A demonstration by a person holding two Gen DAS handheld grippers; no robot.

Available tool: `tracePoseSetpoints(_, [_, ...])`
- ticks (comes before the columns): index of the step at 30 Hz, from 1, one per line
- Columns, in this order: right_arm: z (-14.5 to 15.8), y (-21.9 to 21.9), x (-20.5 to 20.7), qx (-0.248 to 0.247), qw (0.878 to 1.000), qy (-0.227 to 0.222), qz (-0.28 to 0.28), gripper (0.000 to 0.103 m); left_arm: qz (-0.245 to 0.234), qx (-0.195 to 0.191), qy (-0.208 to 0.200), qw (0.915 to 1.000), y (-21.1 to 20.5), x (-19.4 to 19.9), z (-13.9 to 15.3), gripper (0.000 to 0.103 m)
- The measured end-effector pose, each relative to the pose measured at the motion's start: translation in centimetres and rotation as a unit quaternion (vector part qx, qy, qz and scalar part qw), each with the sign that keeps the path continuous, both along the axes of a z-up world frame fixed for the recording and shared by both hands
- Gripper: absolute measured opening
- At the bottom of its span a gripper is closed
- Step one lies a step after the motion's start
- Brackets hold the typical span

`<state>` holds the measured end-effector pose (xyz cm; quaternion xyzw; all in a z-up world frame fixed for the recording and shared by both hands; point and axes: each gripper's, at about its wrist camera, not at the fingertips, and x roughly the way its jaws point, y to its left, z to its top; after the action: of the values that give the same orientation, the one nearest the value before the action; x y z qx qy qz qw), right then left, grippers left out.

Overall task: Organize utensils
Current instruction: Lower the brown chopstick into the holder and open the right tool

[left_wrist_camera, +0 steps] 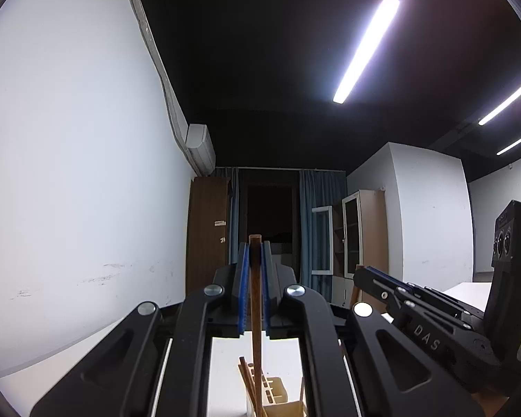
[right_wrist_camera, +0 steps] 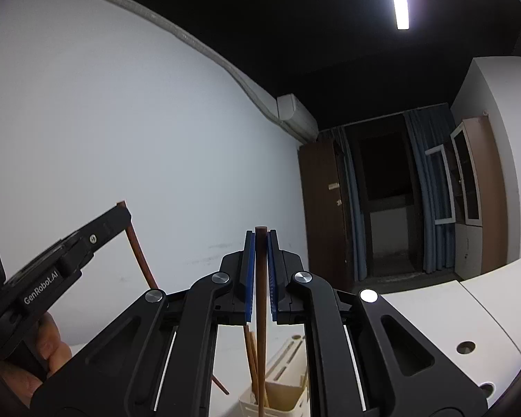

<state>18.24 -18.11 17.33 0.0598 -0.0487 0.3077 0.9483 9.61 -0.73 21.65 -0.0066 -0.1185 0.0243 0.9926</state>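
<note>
Brown wood in both grips! The left gripper (left_wrist_camera: 255,253) has its blue-padded fingers (left_wrist_camera: 244,278) clenched on a dark chopstick (left_wrist_camera: 256,295), standing near upright, its lower end running down at 6 o'clock among paler sticks (left_wrist_camera: 246,378) in the cream utensil holder (left_wrist_camera: 276,387) on the white counter (left_wrist_camera: 225,365). The right gripper (right_wrist_camera: 260,243) is clamped the same way on its own chopstick (right_wrist_camera: 260,295), whose tip drops into the slotted holder (right_wrist_camera: 284,375) at 6 o'clock; whether it touches the bottom, hard to say from here. From the right wrist view, the left one shows at 9 o'clock, stick slanting down beneath it
</note>
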Motion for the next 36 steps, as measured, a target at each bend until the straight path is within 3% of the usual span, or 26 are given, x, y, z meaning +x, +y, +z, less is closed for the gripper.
tracePoseSetpoints(8, [0.3,-0.8,0.0,0.035,0.999,-0.032,-0.007,0.006,0.001,-0.005,-0.009,0.9999,-0.1,0.1,-0.1,0.006])
tracePoseSetpoints(13, [0.1,-0.3,0.9,0.029,0.999,-0.021,-0.009,0.006,0.004,-0.009,-0.003,1.0000,0.1,0.7,-0.9,0.006])
tracePoseSetpoints(36, [-2.0,3.5,6.0,-0.022,0.998,0.062,-0.018,0.006,-0.003,-0.021,0.129,0.9914,0.8,8.7,-3.9,0.006])
